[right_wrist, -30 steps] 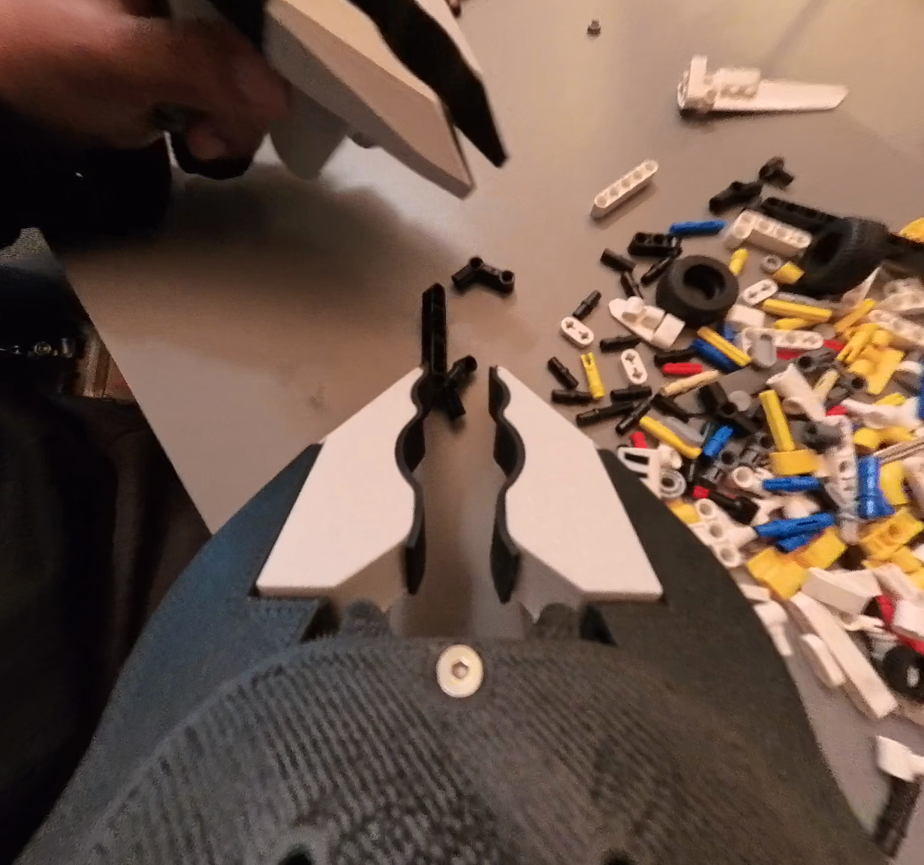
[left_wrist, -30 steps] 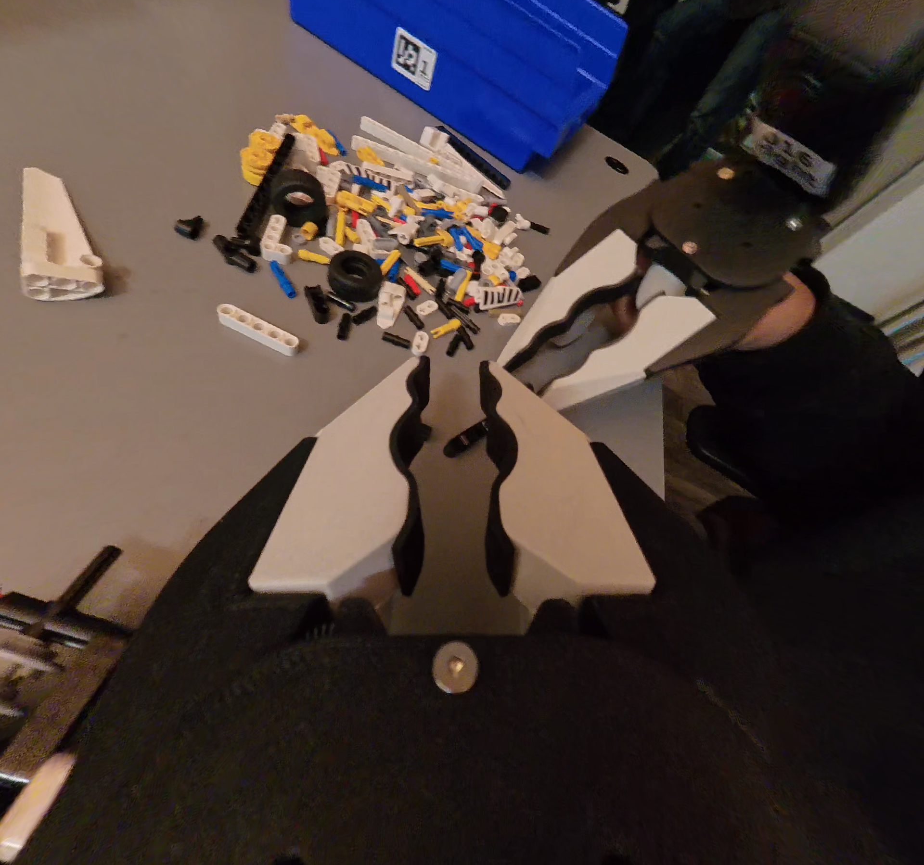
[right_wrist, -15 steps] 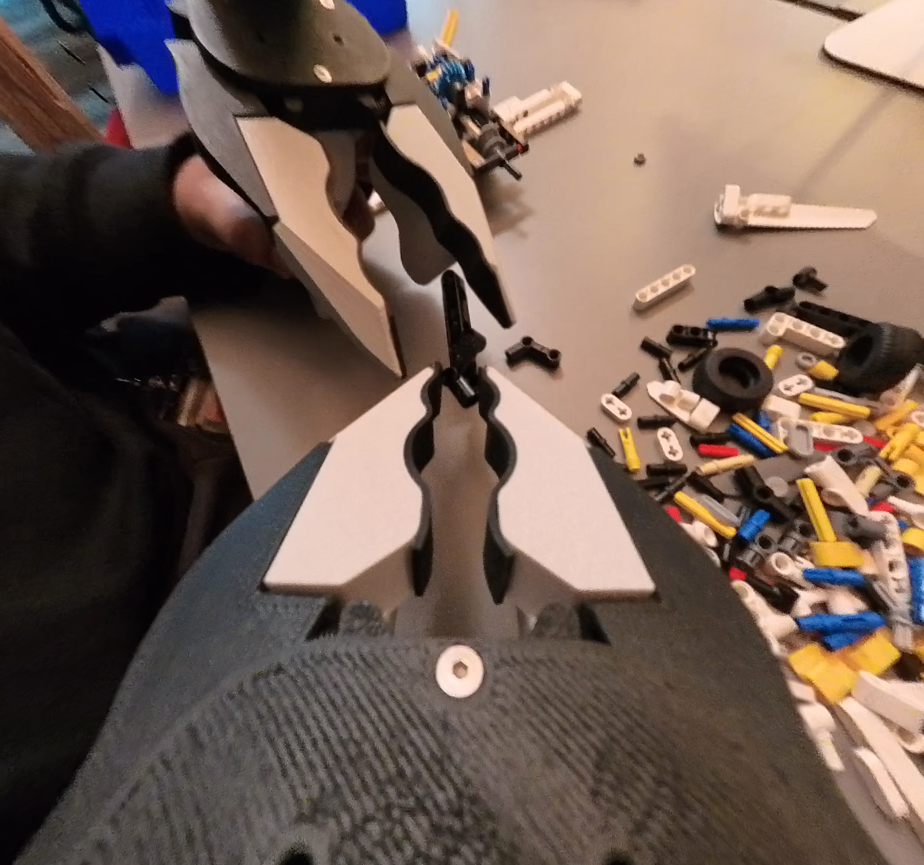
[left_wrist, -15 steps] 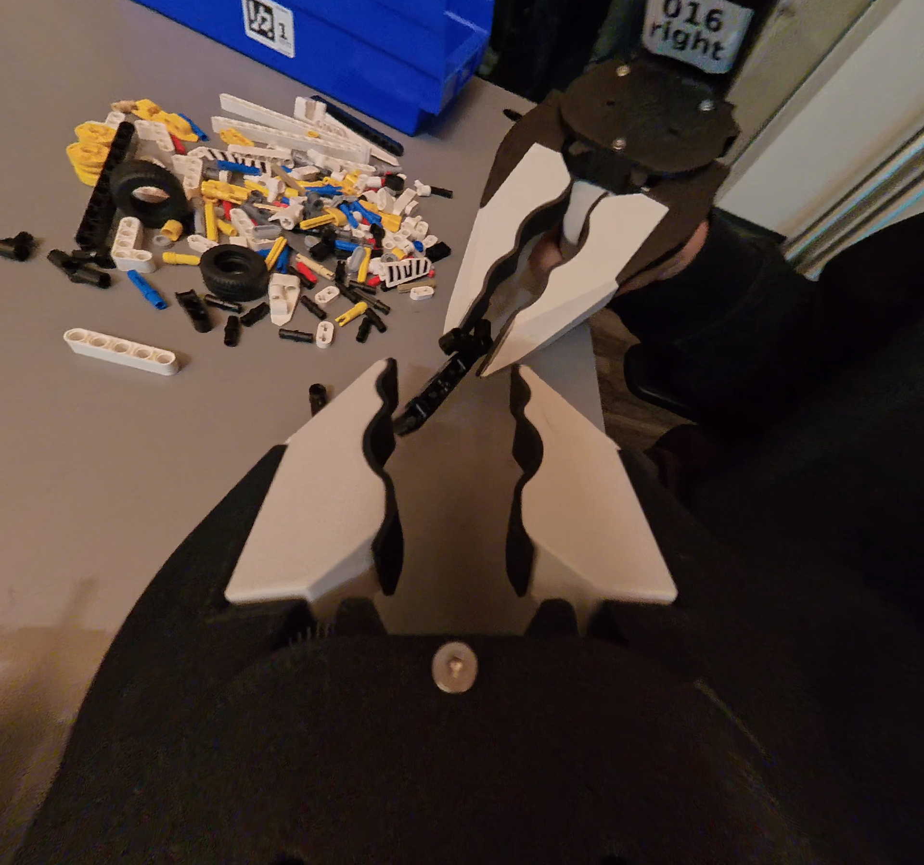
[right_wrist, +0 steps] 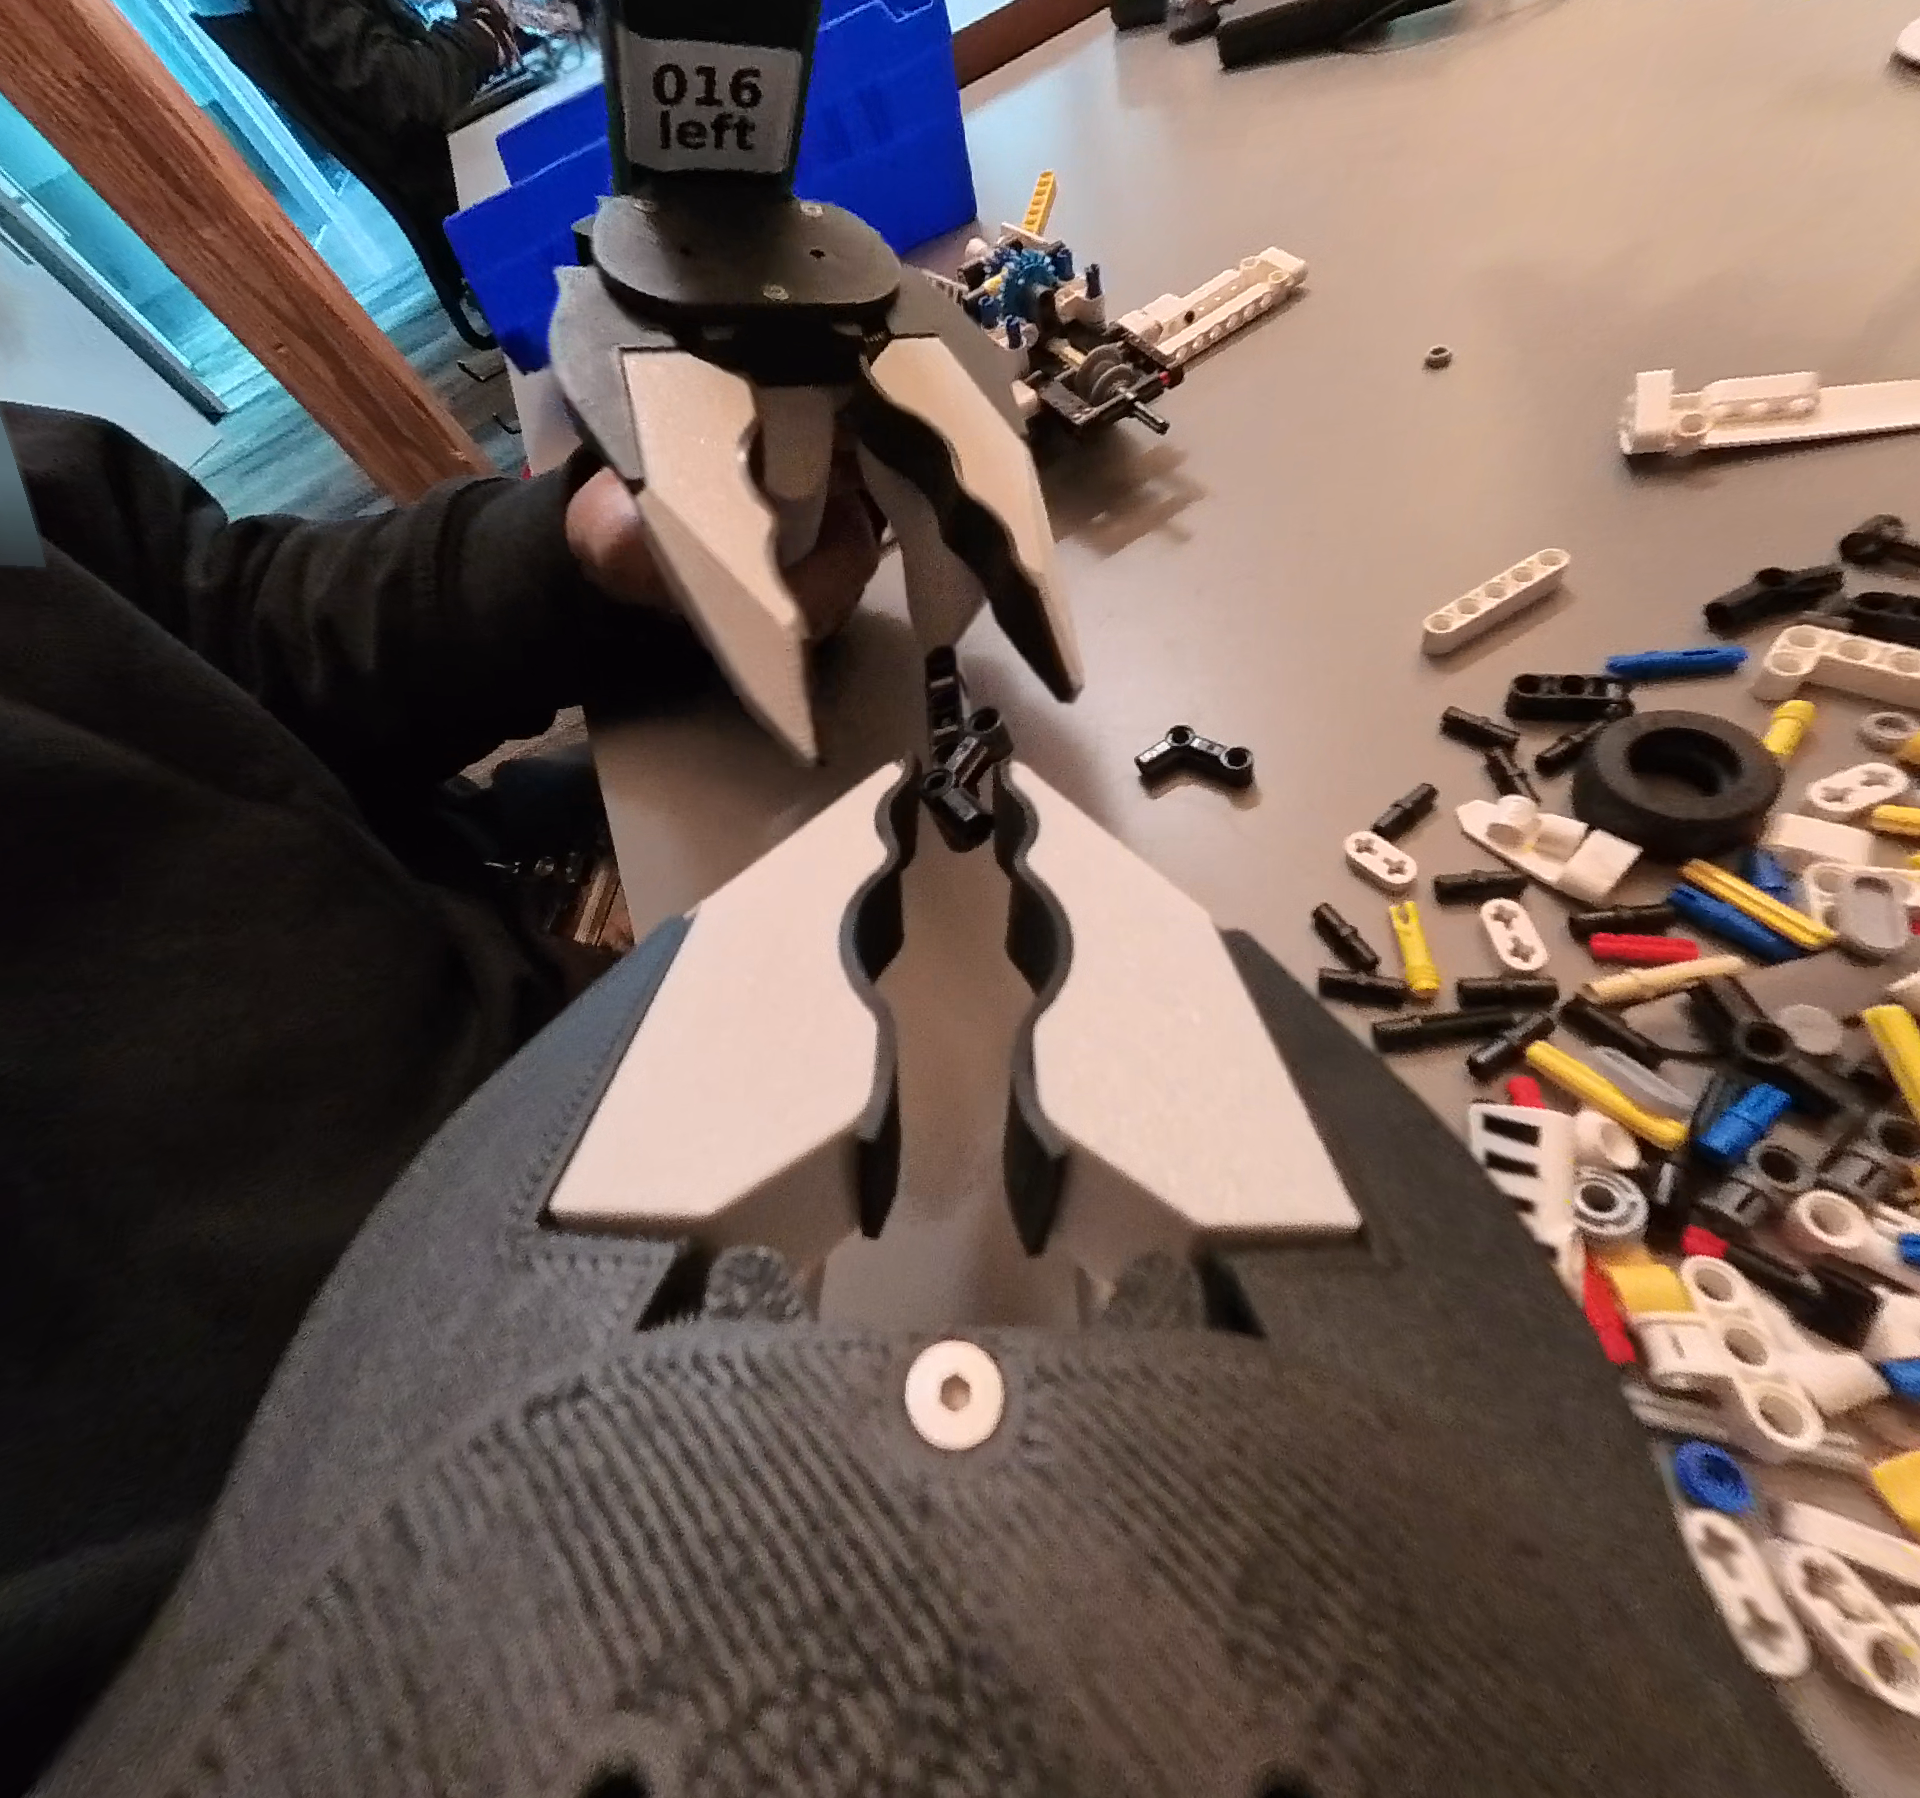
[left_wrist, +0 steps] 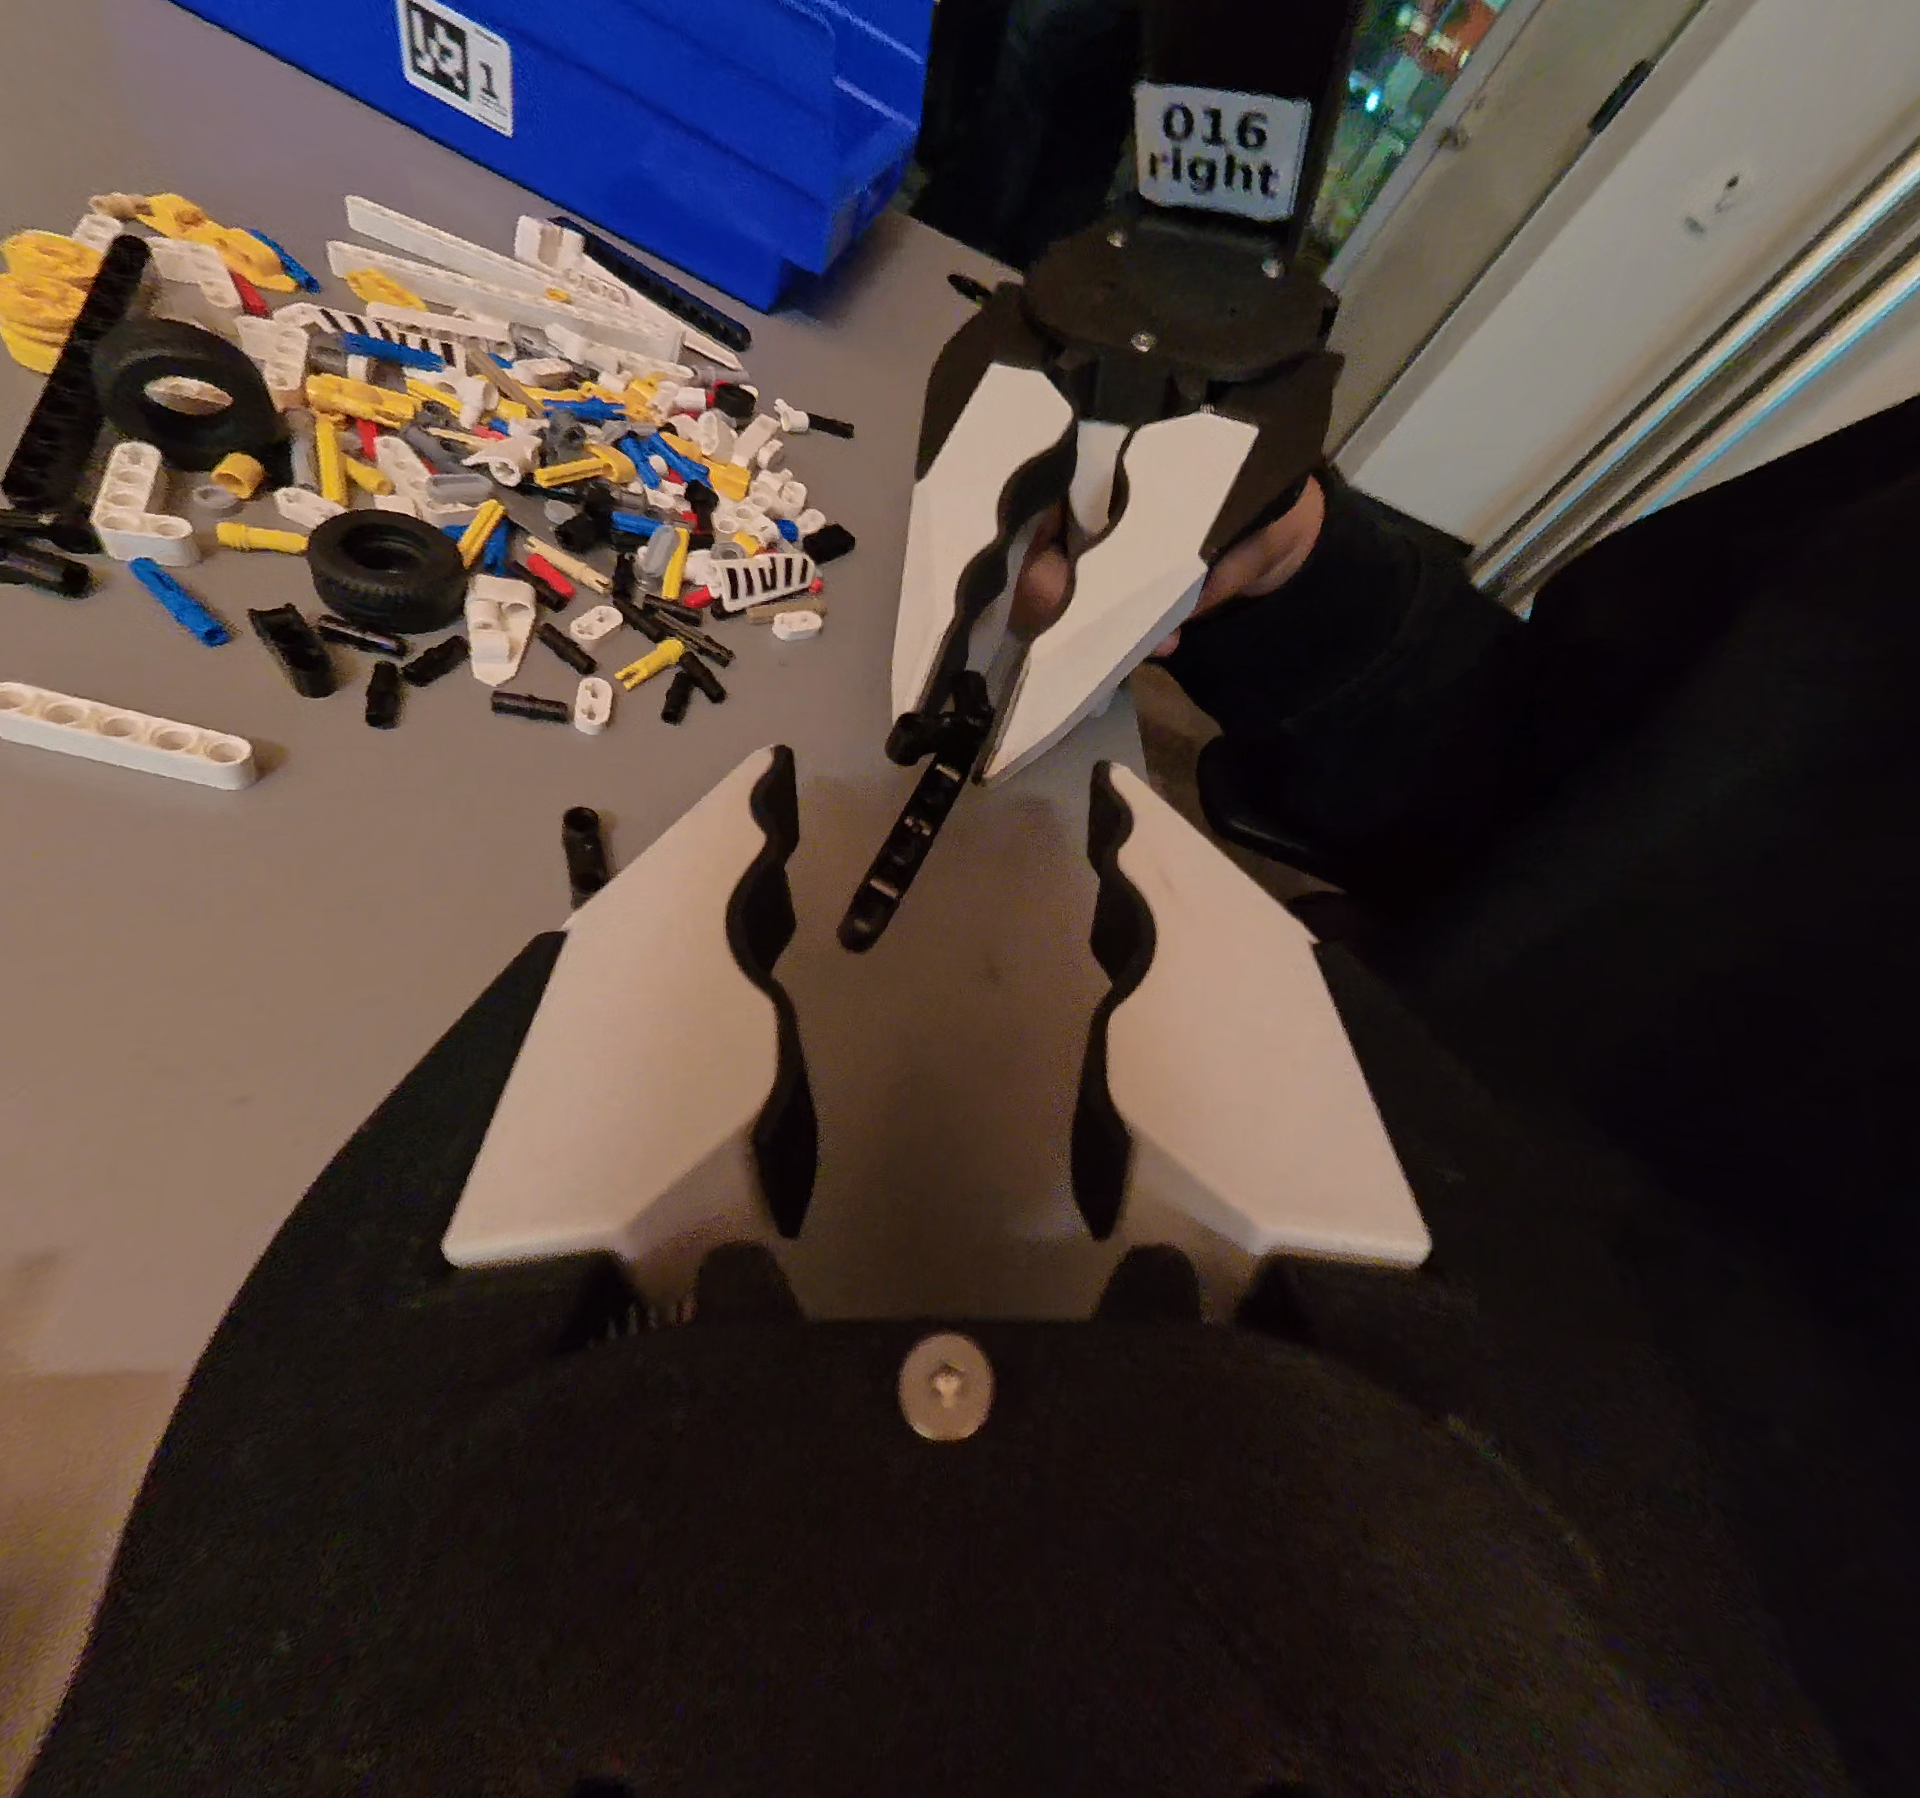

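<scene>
While clamping a black beam [left_wrist: 914, 829] in right gripper [right_wrist: 951, 792], left gripper [left_wrist: 940, 787] spread empty around it; parts pile [left_wrist: 499, 460] unsorted.

An office workroom: grey table [right_wrist: 1455, 190], blue bins [left_wrist: 623, 34], glass partitions [left_wrist: 1662, 294]
</scene>
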`<state>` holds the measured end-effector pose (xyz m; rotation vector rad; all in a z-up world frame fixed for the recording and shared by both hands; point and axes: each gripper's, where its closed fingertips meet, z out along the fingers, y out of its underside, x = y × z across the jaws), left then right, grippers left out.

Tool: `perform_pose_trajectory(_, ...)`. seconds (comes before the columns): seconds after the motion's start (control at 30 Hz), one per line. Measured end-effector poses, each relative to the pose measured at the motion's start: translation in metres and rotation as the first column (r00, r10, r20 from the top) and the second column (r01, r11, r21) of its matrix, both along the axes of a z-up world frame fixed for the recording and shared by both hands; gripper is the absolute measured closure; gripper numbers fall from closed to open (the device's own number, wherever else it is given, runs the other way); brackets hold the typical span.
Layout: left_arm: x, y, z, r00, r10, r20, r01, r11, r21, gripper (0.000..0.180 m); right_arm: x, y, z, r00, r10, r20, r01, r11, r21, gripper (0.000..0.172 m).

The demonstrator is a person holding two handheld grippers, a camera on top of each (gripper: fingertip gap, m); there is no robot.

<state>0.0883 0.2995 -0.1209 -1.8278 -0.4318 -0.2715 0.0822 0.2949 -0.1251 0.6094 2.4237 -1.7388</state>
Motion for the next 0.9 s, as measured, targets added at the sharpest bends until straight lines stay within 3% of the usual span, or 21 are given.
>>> perform_pose_trajectory(0.1,0.013,-0.003,-0.018,0.997,-0.023,-0.070,0.012,0.987,-0.159,0.125,0.011,-0.002,-0.010,0.997,0.055,0.047,-0.058,0.997,0.053,0.160)
perform_pose_trajectory(0.23,0.027,-0.018,-0.051,0.989,-0.050,-0.143,-0.011,0.918,-0.397,0.134,0.023,-0.009,-0.021,0.994,0.099,0.037,-0.103,0.986,0.131,0.159)
perform_pose_trajectory(0.43,0.035,-0.020,-0.047,0.996,-0.062,-0.065,0.036,0.938,-0.345,0.176,0.028,-0.017,-0.034,0.994,0.094,0.056,-0.103,0.972,0.210,0.158)
perform_pose_trajectory(0.5,0.035,-0.021,-0.053,0.997,-0.073,-0.035,0.054,0.923,-0.382,0.176,0.030,-0.016,-0.041,0.994,0.090,0.063,-0.103,0.963,0.250,0.156)
perform_pose_trajectory(0.67,0.038,-0.018,-0.056,0.991,-0.098,-0.090,0.052,0.908,-0.416,0.175,0.024,-0.007,-0.046,0.999,0.020,0.035,-0.029,0.956,0.291,0.127)
perform_pose_trajectory(0.77,0.038,-0.018,-0.057,0.993,-0.094,-0.067,0.058,0.908,-0.414,0.174,0.019,0.000,-0.033,1.000,-0.014,-0.025,0.020,0.973,0.231,0.129)
perform_pose_trajectory(0.9,0.037,-0.016,-0.058,0.991,-0.096,-0.091,0.049,0.904,-0.425,0.154,0.020,0.005,-0.026,0.991,-0.013,-0.131,0.041,0.975,0.218,0.145)
